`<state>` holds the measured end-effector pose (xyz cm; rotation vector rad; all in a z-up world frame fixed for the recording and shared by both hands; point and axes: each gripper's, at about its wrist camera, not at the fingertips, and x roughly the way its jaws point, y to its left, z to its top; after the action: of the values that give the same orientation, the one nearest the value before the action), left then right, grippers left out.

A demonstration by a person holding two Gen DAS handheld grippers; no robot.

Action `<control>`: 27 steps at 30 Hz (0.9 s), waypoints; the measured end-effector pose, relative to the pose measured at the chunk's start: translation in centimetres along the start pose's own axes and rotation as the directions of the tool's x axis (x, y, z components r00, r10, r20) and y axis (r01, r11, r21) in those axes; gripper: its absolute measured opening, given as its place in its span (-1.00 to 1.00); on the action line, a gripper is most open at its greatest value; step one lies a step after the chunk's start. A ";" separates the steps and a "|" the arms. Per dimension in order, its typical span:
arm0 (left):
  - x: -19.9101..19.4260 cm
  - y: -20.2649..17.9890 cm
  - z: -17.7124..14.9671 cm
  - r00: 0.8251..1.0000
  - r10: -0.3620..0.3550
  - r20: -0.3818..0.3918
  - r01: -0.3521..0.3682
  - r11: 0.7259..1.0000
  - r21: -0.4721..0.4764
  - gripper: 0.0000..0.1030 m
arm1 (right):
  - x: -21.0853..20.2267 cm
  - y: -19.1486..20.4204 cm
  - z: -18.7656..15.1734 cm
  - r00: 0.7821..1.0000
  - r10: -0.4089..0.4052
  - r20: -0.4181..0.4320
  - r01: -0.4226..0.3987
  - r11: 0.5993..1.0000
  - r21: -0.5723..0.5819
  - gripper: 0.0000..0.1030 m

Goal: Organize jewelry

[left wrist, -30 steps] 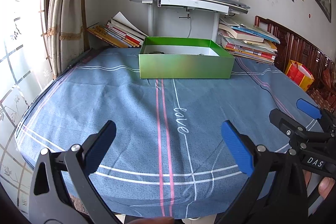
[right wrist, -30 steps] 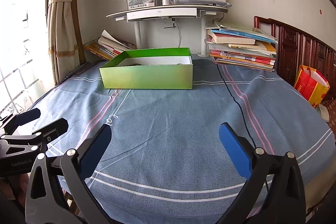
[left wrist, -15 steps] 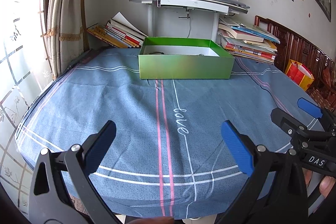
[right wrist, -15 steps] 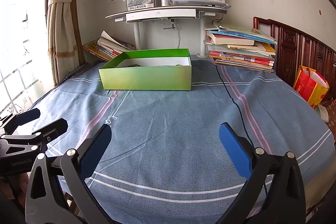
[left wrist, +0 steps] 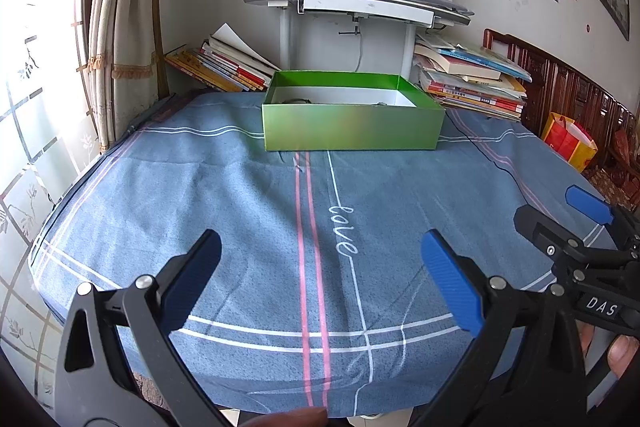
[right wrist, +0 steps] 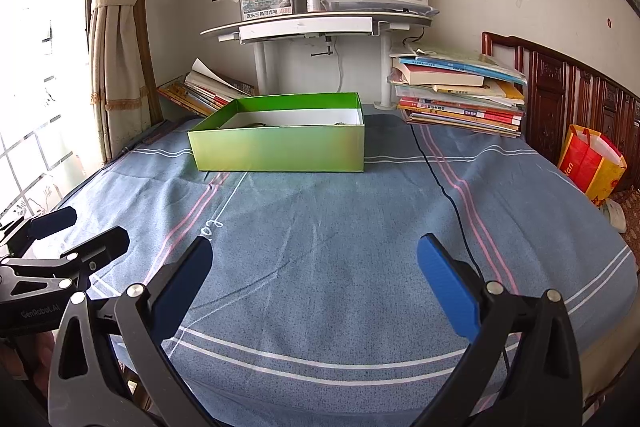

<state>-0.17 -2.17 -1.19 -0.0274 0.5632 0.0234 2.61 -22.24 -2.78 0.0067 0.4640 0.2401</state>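
Both tools hang over the near edge of the blue tablecloth [left wrist: 240, 195]: the left gripper [left wrist: 320, 267] and the right gripper [right wrist: 312, 267] have jaws spread wide, nothing between them. Well ahead, an open green box [left wrist: 352, 131] sits on the cloth with small dark jewelry pieces [left wrist: 298, 101] barely visible inside. Stacked books [right wrist: 460, 95] flank it, and a black cable [right wrist: 444, 187] trails across the cloth to its right.

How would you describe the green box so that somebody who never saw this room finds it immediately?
Look at the table covered with a blue striped cloth. At its far edge, below the white shelf, stands the green box. It is open-topped, white inside, and the only bright green thing between the two book piles.
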 end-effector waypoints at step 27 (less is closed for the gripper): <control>-0.1 -0.2 -0.2 1.000 -0.002 -0.002 0.002 1.000 -0.003 0.92 | 0.2 0.2 -0.2 1.000 -0.001 -0.003 0.001 1.000 -0.008 0.94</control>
<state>-0.40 -2.38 -1.29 -0.0308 0.5649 0.0223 2.66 -22.03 -3.05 -0.0014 0.4665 0.2412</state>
